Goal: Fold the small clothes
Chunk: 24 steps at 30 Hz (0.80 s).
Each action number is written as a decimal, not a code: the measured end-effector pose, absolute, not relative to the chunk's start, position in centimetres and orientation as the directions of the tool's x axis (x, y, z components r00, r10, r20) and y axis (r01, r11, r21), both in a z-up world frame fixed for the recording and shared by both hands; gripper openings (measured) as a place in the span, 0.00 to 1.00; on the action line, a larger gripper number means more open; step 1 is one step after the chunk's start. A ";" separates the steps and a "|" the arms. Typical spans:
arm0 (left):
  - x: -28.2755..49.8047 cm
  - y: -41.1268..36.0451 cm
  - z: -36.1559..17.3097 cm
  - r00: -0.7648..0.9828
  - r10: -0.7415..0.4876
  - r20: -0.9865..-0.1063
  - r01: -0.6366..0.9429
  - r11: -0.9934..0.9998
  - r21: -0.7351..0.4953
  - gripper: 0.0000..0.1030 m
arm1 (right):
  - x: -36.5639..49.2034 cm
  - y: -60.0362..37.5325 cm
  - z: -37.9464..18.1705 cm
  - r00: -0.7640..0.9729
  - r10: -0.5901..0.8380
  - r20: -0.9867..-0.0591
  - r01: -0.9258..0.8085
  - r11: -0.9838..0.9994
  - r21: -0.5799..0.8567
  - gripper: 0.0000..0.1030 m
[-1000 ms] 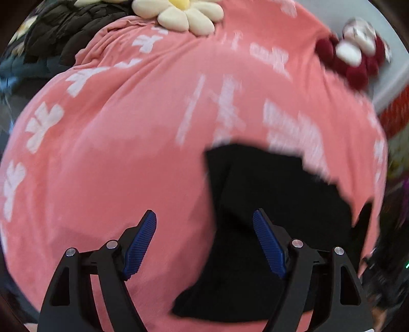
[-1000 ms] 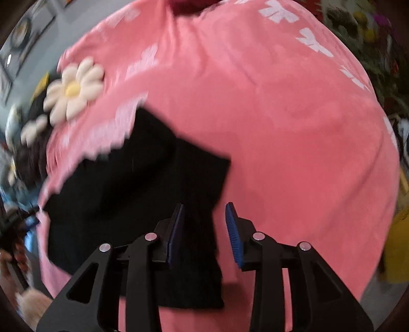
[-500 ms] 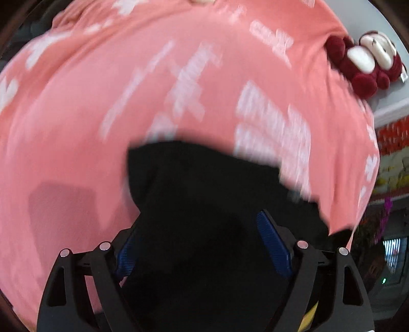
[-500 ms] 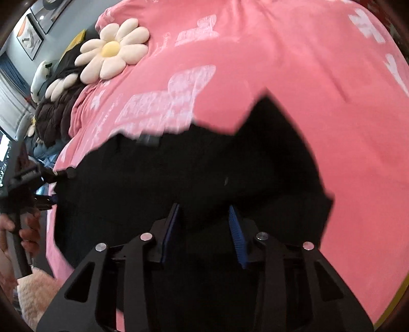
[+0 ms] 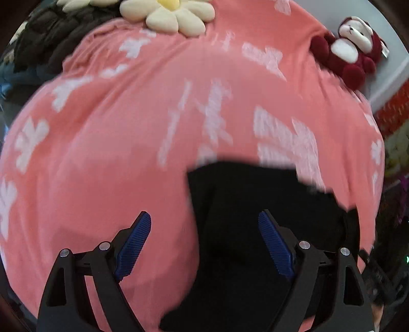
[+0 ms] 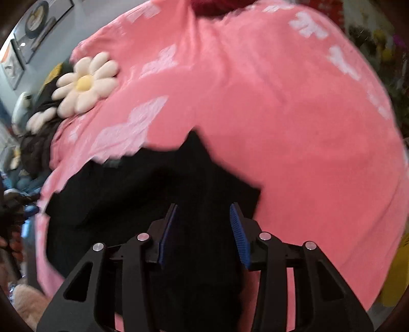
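Nearest the left camera, left gripper (image 5: 204, 229) with blue pads (image 5: 134, 242) far apart and opening more; nothing pinched, only pink blanket (image 5: 102, 153) and the edge of a black garment (image 5: 255, 217) below the gap. Under the right pad, garment lying flat on the blanket, its left edge roughly midway between the pads; cannot tell if the pad touches the cloth.

Nearest the right camera, right gripper (image 6: 204, 229) with jaws partly apart and opening, over the black garment (image 6: 153, 191); cloth seen in the gap, pads not pressing on it as far as visible. Garment spread toward the left side of this view, one pointed corner up toward the middle of the blanket (image 6: 281, 115).

Further out, white blurred pattern on the blanket. At the far edge, daisy cushion (image 5: 173, 12) resting on the blanket, same cushion (image 6: 84, 84) at the left in the right view. Beside it, dark quilted cloth (image 5: 51, 33). At the far right corner of the left view, red plush toy (image 5: 350, 51) on the blanket edge. On the wall, framed pictures (image 6: 38, 20).
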<state>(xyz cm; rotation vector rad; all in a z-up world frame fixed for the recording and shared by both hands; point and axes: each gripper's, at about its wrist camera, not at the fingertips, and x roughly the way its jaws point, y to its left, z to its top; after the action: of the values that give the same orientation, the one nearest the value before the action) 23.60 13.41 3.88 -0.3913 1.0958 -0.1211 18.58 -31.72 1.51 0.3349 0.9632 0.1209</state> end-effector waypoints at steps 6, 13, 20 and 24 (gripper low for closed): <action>21.8 10.1 0.5 0.309 -0.503 -0.807 -0.135 0.817 -0.561 0.81 | 19.6 -24.8 0.9 0.476 0.412 -0.777 -0.151 0.908 0.390 0.39; 27.7 7.4 2.1 0.363 -0.410 -0.837 -0.090 0.879 -0.469 0.81 | 26.5 -18.2 0.8 0.482 0.411 -0.773 -0.279 0.909 0.310 0.39; 31.7 10.1 6.4 0.512 -0.223 -0.829 -0.125 0.936 -0.329 0.84 | 30.5 -24.1 4.9 0.658 0.240 -0.714 -0.019 0.953 0.302 0.39; 26.9 12.8 4.9 0.480 -0.277 -0.832 -0.097 0.926 -0.364 0.84 | 22.8 -27.7 4.2 0.640 0.214 -0.738 -0.025 0.966 0.258 0.46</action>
<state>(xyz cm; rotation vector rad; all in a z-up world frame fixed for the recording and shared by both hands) 26.88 12.82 4.88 -0.3897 1.0716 -0.1132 22.84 -27.65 4.22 0.2328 0.8677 0.1379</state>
